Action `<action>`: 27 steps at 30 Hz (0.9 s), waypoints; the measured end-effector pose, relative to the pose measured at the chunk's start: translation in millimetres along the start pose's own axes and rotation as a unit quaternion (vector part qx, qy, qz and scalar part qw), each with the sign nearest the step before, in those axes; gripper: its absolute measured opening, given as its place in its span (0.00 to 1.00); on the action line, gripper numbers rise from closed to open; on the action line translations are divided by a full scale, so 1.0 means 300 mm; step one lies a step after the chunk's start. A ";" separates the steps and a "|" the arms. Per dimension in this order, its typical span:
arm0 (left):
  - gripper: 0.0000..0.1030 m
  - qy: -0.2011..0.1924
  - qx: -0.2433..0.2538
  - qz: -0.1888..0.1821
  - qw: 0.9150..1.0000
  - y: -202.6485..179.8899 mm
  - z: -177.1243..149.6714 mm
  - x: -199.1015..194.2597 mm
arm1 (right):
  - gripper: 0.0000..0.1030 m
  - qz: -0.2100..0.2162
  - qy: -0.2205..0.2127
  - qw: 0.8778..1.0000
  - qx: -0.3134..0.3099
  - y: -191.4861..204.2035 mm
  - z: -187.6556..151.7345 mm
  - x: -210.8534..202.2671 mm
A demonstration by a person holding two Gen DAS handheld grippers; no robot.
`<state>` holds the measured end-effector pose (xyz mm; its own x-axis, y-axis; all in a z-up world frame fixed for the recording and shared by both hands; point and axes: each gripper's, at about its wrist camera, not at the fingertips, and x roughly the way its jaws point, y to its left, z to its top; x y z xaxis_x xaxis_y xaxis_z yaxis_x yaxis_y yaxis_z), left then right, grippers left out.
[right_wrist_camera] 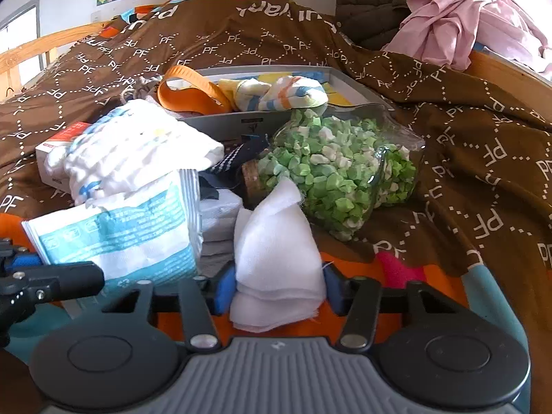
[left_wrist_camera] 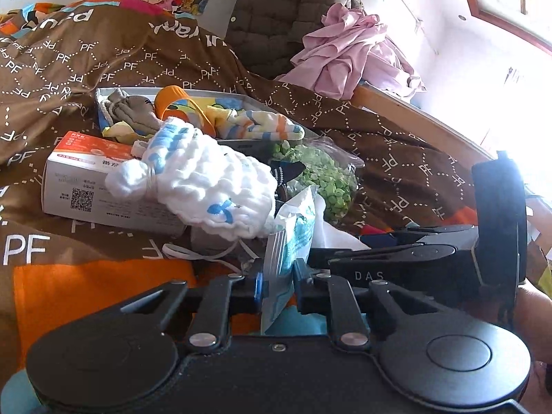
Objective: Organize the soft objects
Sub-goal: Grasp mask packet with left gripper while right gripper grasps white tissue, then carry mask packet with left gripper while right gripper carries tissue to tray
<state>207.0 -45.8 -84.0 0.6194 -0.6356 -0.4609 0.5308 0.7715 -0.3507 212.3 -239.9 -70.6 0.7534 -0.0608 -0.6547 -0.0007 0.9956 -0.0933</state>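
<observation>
On the bed, spread with a brown quilt printed with white "PF" letters (right_wrist_camera: 465, 145), the clutter runs from a white-and-orange cardboard box (left_wrist_camera: 86, 186) at the far left, with a chunky white knitted piece with blue marks (left_wrist_camera: 207, 186) draped over it. Next comes the left hand-held gripper (left_wrist_camera: 276, 283), its blue-padded jaws clenched on the lower edge of a flat white-and-teal plastic packet (left_wrist_camera: 293, 238), which stands upright between them. Just to the right, the right hand-held gripper (right_wrist_camera: 276, 293) has its jaws pressed against both sides of a folded stack of white gauze cloth (right_wrist_camera: 276, 258), grasping it low over an orange patch of the bedding; the gauze rises to a soft peak beside the packet. Behind these sits a shallow grey tray (right_wrist_camera: 355, 86) holding an orange strap (right_wrist_camera: 193, 93) and striped baby socks in white, blue and orange (right_wrist_camera: 283, 95). In front of the tray's right end lies a clear bag of small green and white folded paper stars (right_wrist_camera: 331, 172). Far right, a crumpled pink cloth (right_wrist_camera: 465, 24) is heaped at the bed's edge.
</observation>
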 end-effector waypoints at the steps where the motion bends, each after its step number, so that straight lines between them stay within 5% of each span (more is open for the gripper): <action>1: 0.16 0.000 0.002 0.000 1.000 -0.003 -0.001 0.000 | 0.48 -0.001 -0.001 1.000 0.001 -0.001 0.001 -0.001; 7: 0.12 -0.006 0.011 -0.003 1.000 -0.024 -0.013 -0.012 | 0.21 -0.004 -0.007 1.000 0.004 -0.006 0.005 -0.011; 10: 0.11 -0.010 0.014 -0.001 1.000 -0.037 -0.020 -0.025 | 0.14 0.001 -0.008 1.000 0.005 -0.005 0.002 -0.021; 17: 0.09 -0.023 0.002 0.001 1.000 -0.068 -0.020 -0.080 | 0.13 0.000 -0.040 0.999 0.008 -0.007 -0.010 -0.109; 27: 0.09 -0.055 -0.028 0.008 0.998 -0.115 -0.018 -0.200 | 0.13 0.017 -0.165 0.985 -0.039 0.053 -0.003 -0.248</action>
<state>148.3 -34.1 -48.5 0.6885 -0.6202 -0.3759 0.4896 0.7799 -0.3899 155.7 -219.8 -24.3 0.9250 0.0117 -0.3799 -0.0708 0.9873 -0.1419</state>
